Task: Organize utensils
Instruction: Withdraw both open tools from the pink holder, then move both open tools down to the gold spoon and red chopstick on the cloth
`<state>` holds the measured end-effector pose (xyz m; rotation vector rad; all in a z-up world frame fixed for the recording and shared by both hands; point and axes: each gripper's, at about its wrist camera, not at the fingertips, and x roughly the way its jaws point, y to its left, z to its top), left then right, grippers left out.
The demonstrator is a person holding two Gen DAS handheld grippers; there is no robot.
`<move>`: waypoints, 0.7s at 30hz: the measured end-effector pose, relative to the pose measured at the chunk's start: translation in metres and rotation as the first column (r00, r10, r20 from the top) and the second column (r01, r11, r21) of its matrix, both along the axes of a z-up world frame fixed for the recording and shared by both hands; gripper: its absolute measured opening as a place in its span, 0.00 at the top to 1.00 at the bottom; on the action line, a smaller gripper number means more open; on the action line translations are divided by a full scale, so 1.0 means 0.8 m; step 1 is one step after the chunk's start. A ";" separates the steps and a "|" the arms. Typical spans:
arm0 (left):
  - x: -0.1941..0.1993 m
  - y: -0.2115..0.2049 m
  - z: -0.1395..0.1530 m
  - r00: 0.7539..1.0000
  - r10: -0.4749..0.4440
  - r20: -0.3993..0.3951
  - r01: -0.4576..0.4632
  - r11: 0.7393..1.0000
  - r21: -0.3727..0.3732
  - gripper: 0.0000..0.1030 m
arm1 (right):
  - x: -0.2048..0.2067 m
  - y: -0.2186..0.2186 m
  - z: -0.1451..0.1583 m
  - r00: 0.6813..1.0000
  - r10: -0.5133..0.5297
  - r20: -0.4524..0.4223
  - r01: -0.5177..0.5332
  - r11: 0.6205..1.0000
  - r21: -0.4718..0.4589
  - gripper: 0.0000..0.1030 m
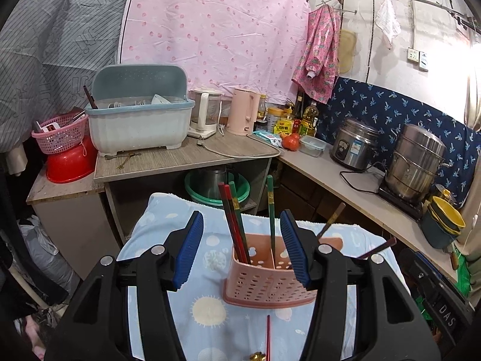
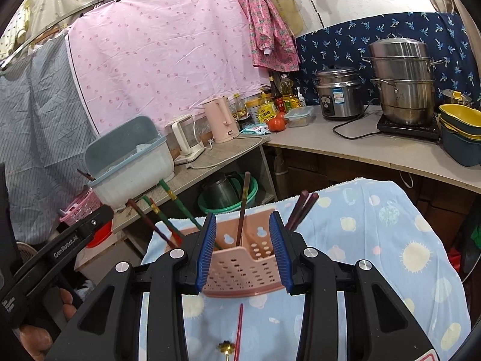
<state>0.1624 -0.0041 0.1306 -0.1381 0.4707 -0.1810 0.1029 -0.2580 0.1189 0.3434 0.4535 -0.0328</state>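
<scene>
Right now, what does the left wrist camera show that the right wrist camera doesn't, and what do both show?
Only the left wrist view shows the white cloth hung on the rail and the full pink basket sitting on the red basin.

Only the right wrist view shows the left gripper's black body with a hand on it, and the black kettle in the green basin.

Both show the pink chopstick holder with chopsticks on the blue cloth, a red chopstick lying in front, the dish box and the steamer pot.
</scene>
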 end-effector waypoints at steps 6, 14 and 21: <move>-0.026 -0.007 -0.011 1.000 -0.025 -0.017 0.025 1.000 0.012 0.51 | -0.028 0.012 -0.015 0.999 0.024 -0.028 -0.024 1.000 -0.005 0.64; -0.061 -0.009 -0.041 0.995 -0.069 -0.070 0.070 0.997 0.016 0.51 | -0.070 0.031 -0.044 0.995 0.056 -0.084 -0.058 0.998 -0.015 0.64; -0.095 0.001 -0.104 0.980 -0.083 -0.181 0.089 0.996 0.024 0.51 | -0.110 0.051 -0.104 0.975 0.093 -0.202 -0.103 0.994 -0.042 0.64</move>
